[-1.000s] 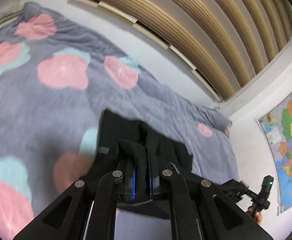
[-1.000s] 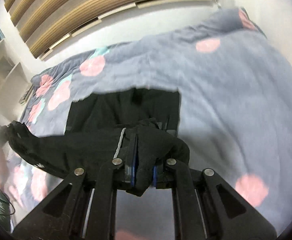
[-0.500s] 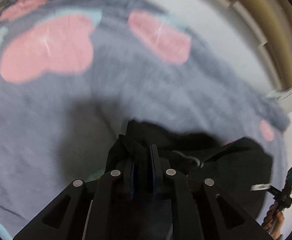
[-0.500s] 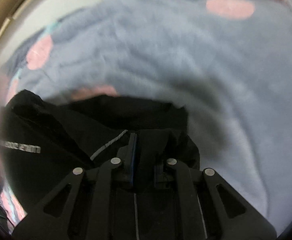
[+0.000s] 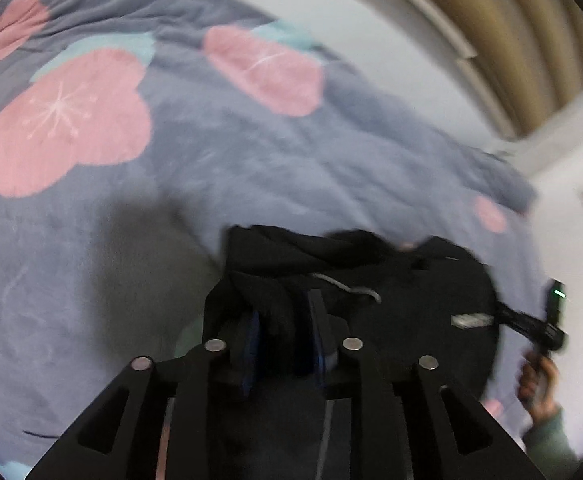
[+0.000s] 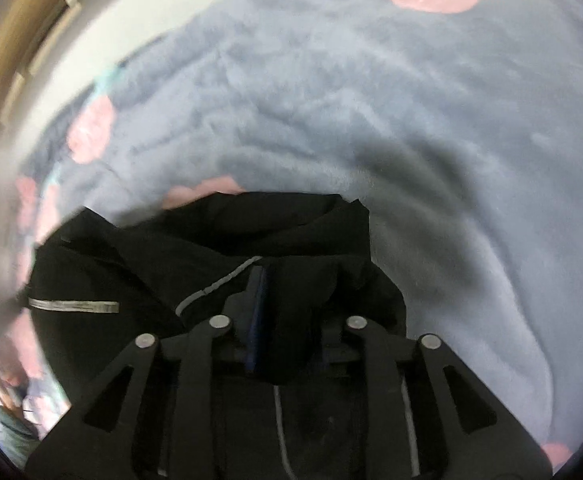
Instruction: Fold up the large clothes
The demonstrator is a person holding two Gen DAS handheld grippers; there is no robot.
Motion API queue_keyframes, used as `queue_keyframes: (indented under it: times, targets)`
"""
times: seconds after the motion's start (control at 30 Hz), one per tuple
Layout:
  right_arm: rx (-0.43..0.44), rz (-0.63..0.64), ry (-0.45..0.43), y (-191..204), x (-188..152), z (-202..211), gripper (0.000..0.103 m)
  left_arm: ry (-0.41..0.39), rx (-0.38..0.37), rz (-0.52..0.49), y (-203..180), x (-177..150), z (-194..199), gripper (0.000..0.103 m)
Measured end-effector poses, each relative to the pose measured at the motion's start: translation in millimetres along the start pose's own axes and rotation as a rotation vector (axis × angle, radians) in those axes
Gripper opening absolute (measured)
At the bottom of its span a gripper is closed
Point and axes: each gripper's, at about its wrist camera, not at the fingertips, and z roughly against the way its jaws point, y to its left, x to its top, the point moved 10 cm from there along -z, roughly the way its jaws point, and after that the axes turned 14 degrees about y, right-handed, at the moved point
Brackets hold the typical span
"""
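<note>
From my left wrist camera, my left hand-held gripper [image 5: 284,322] points down at the bed, whose grey-blue blanket [image 5: 219,152] carries big pink blossoms. The black garment [image 5: 403,280] lies bunched on that blanket, just ahead of the fingers. A fold of its cloth sits between the blue pads [image 5: 253,332], but the jaws have just been opening and there is a visible gap, so I read the hold as loosened rather than clamped. A pale cord lies across the fabric. At the right edge, my right hand [image 5: 537,376] holds the other tool's handle at the garment's far end.

From my right wrist camera, my right hand-held gripper [image 6: 287,320] also looks down on the same black garment [image 6: 151,264], spread from the fingers toward the left, with a reflective strip [image 6: 73,306] on it. Cloth hangs between these jaws too; they have just been opening, and the one blue pad [image 6: 257,312] I see stands clear of the far finger. The blanket [image 6: 371,100] fills the rest.
</note>
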Motion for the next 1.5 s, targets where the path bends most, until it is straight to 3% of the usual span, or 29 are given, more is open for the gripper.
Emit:
queue_keyframes:
  times: [0.13, 0.17, 0.2, 0.27, 0.37, 0.57, 0.67, 0.93, 1.03, 1.1, 1.13, 1.23, 1.3, 1.37, 1.43, 1.5]
  targets:
    - [0.089, -0.016, -0.053, 4.5, -14.2, 41.6, 0.042, -0.061, -0.009, 0.006, 13.0, -10.5, 59.5, 0.038]
    - [0.11, -0.019, -0.071, 5.1, -18.2, 53.5, 0.05, -0.079, -0.011, 0.014, 16.0, -11.4, 69.1, 0.046]
    - [0.105, -0.022, -0.1, 3.8, -21.5, 66.5, 0.07, -0.104, -0.011, 0.023, 19.1, -13.9, 81.1, 0.049]
    - [0.076, -0.009, -0.164, 4.4, -24.3, 86.9, 0.088, -0.141, -0.014, 0.029, 22.0, -18.5, 97.2, 0.056]
    - [-0.009, 0.057, -0.2, 9.7, -23.1, 96.5, 0.088, -0.129, -0.018, 0.042, 24.2, -22.4, 90.5, 0.059]
    - [-0.114, 0.142, -0.133, 7.5, 6.0, 37.3, 0.087, -0.042, 0.007, 0.073, 30.9, -10.4, 26.5, 0.059]
    - [-0.103, 0.164, -0.088, 2.4, 19.0, 4.0, 0.085, -0.012, 0.011, 0.106, 39.3, 3.7, -5.5, 0.059]
    - [-0.042, 0.203, -0.033, -3.5, 42.9, -31.8, 0.085, 0.039, -0.114, 0.108, 38.1, 33.7, -48.4, 0.06]
    - [-0.018, 0.213, 0.001, -1.0, 44.9, -43.6, 0.074, 0.06, -0.215, 0.087, 22.9, 39.3, -63.0, 0.058]
    - [-0.076, 0.237, -0.017, 0.4, 42.9, -39.8, 0.01, 0.036, -0.163, 0.03, 13.2, 39.9, -62.6, 0.024]
    - [-0.073, 0.238, -0.015, 2.0, 40.7, -37.4, 0.009, 0.024, -0.125, 0.002, 8.3, 37.4, -60.5, 0.011]
    - [-0.141, 0.268, -0.104, 3.8, 33.8, -12.2, 0.009, -0.073, -0.086, -0.008, 2.8, 33.9, -32.5, 0.01]
    - [-0.175, 0.248, -0.185, 2.5, 35.8, 22.0, 0.009, -0.144, -0.119, 0.02, 3.4, 37.5, -3.2, 0.01]
    - [-0.151, 0.229, -0.255, 5.5, 46.7, 52.5, 0.008, -0.216, -0.186, 0.025, -4.4, 47.3, 29.7, 0.01]
    - [-0.156, 0.222, -0.298, 13.8, 61.4, 65.3, 0.008, -0.249, -0.109, -0.001, -11.6, 64.2, 37.3, 0.01]
    - [-0.224, 0.229, -0.317, 23.4, 82.1, 60.7, 0.008, -0.245, -0.025, 0.011, -6.3, 80.0, 27.7, 0.01]
